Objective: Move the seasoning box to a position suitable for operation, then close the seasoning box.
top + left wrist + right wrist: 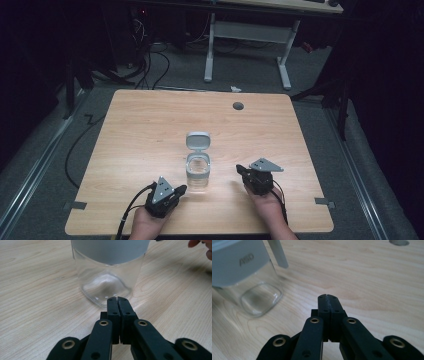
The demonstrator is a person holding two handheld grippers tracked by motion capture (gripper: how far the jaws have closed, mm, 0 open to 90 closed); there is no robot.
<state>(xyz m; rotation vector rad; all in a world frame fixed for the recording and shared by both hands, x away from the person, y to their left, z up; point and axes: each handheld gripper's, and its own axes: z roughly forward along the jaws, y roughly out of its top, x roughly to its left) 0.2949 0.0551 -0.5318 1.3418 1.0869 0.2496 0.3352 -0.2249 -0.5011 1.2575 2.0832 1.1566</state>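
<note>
A clear square glass jar (198, 172) with a grey collar stands upright near the middle of the wooden table (140, 130), its grey flip lid (198, 140) standing open behind it. My left gripper (181, 189) rests on the table just left of the jar, shut, with nothing held; its tips (117, 300) almost touch the jar (106, 277). My right gripper (240, 170) sits to the right of the jar, shut and empty; its jaws (328, 298) point past the jar (249, 285), which stands to their left.
A round grey cable hole (238, 106) lies at the table's back right. Tape tabs mark the table's left (75, 205) and right (324, 202) front edges. Beyond the table stands a white desk frame (250, 45) with cables on the floor.
</note>
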